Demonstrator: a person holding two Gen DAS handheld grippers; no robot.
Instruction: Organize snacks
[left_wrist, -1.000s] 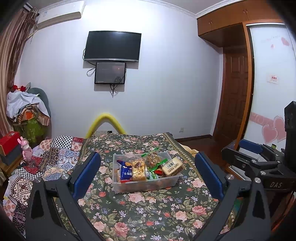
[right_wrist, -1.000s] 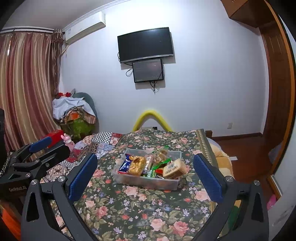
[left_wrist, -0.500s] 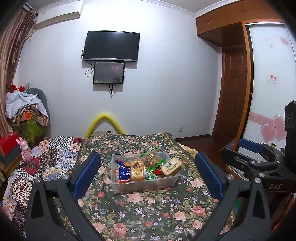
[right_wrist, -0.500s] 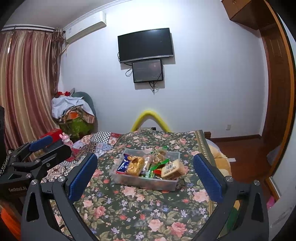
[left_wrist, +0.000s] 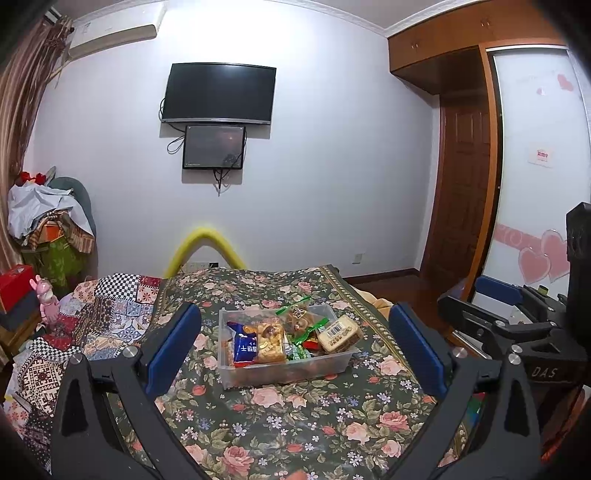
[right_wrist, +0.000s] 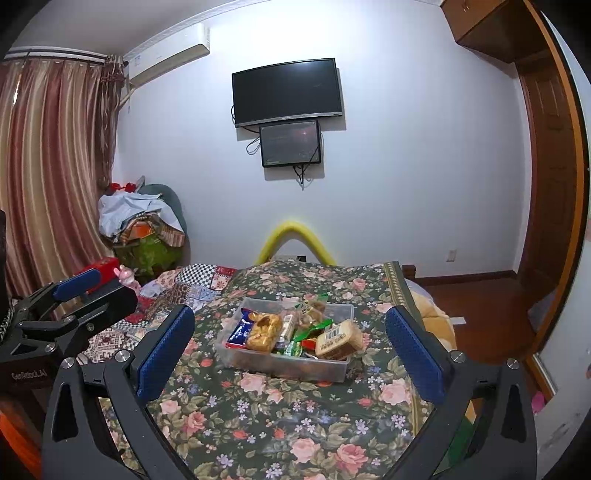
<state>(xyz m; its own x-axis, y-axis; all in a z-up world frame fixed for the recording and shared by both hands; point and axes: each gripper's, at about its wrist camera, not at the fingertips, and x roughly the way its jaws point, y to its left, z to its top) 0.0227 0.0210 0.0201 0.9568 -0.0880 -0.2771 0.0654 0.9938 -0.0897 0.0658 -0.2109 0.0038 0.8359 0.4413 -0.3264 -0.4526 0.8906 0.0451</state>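
Observation:
A clear plastic bin (left_wrist: 334, 363) full of packaged snacks sits on a floral cloth; it also shows in the right wrist view (right_wrist: 325, 369). Inside lie a blue packet (left_wrist: 244, 347), a golden pastry bag (left_wrist: 271, 341), green wrappers (left_wrist: 301, 347) and a barcoded brown cake pack (left_wrist: 339, 332). My left gripper (left_wrist: 295, 350) is open and empty, its blue pads wide apart, well short of the bin. My right gripper (right_wrist: 290, 350) is open and empty too, also short of the bin. Each gripper shows at the edge of the other's view.
The floral cloth (left_wrist: 295, 417) covers a bed or table, with a patchwork quilt (left_wrist: 92, 317) at the left. A yellow foam arch (left_wrist: 205, 247) stands behind. A clothes pile (right_wrist: 142, 225), a red box (left_wrist: 14, 284) and a pink toy (left_wrist: 46, 299) are at the left. A wooden door (left_wrist: 461, 184) is at the right.
Both views have shifted slightly; the bin sits a little lower and nearer in the right wrist view. Both grippers stay open and empty.

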